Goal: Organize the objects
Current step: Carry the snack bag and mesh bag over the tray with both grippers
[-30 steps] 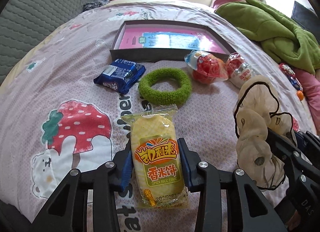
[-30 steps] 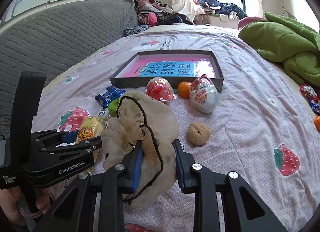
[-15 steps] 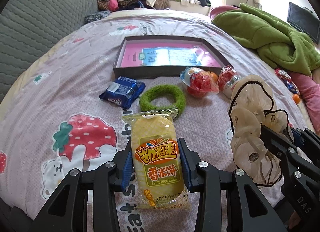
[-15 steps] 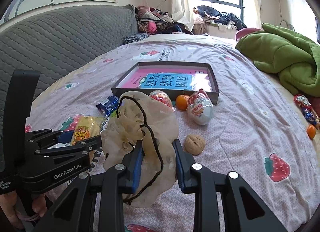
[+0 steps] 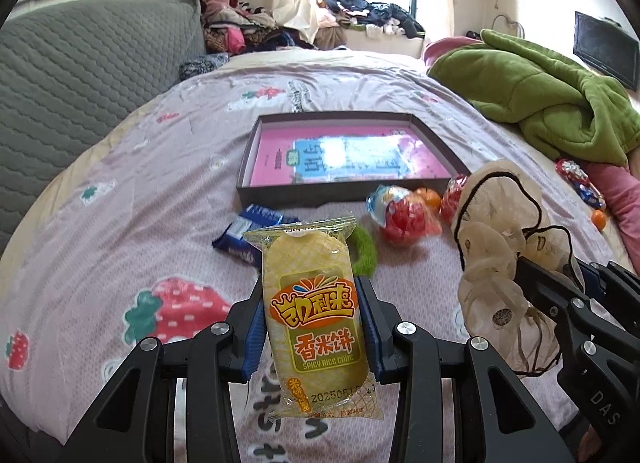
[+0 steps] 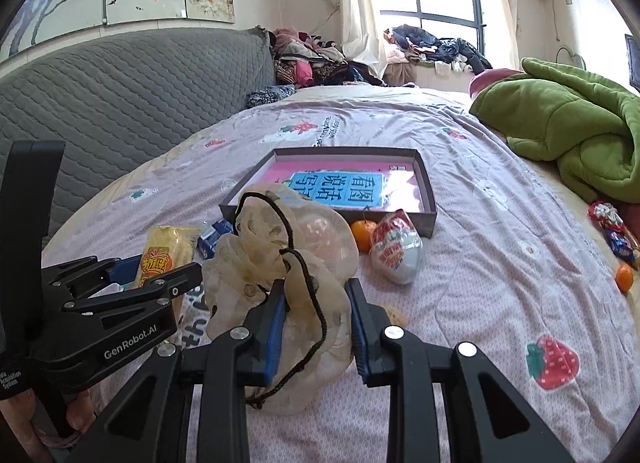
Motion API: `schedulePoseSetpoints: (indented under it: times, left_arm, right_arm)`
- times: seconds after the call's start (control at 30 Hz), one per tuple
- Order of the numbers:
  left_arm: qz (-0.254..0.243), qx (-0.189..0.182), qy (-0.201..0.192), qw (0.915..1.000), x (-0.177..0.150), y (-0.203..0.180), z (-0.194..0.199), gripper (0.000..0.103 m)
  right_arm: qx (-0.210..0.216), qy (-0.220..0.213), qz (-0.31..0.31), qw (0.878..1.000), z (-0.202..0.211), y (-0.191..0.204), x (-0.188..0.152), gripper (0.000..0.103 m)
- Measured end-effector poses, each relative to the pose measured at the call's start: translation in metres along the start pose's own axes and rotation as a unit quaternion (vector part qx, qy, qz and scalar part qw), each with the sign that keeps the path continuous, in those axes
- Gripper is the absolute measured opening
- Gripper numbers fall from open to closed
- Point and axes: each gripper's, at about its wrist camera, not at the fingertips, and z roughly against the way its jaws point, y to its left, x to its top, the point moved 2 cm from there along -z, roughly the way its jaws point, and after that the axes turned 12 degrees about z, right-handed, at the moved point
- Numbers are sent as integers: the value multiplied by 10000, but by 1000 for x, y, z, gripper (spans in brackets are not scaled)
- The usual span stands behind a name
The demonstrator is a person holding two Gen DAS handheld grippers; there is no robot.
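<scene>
My left gripper [image 5: 312, 303] is shut on a yellow rice cake packet [image 5: 316, 311] and holds it above the bed; the packet also shows in the right wrist view [image 6: 164, 255]. My right gripper [image 6: 316, 303] is shut on a beige frilly scrunchie with black cord [image 6: 280, 263], lifted to the right of the left gripper; the scrunchie also shows in the left wrist view [image 5: 492, 255]. A shallow dark box [image 5: 280, 199] with a pink and blue book inside lies further back on the bed.
On the pink sheet lie a blue snack pack [image 5: 250, 235], a green fuzzy ring [image 5: 364, 251], a red wrapped ball [image 5: 400, 219], an egg-shaped toy pack [image 6: 396, 251], oranges [image 6: 362, 235] and a walnut [image 6: 394, 315]. A green blanket [image 5: 540, 103] is heaped at right.
Both grippers have risen and tilted up with their objects; the bed items sit lower and farther in view, and the window and wall now show.
</scene>
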Motion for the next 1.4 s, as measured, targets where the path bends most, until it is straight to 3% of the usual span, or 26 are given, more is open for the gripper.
schedulePoseSetpoints:
  times: [0.6,1.07,1.4]
  left_arm:
    - [-3,1,-370,9993,69,-27,-31,42]
    - [261,60,2,9996,127,-19,-108,42]
    - [344,56,293,9990,137,-22,-155,42]
  right_arm:
    - [-77,-676,244,9974,-24,-28,71,29]
    - [-293,-432,84,9986,-80,-85,86,29]
    - [-387,-230,237,9987,-127,-95,95,29]
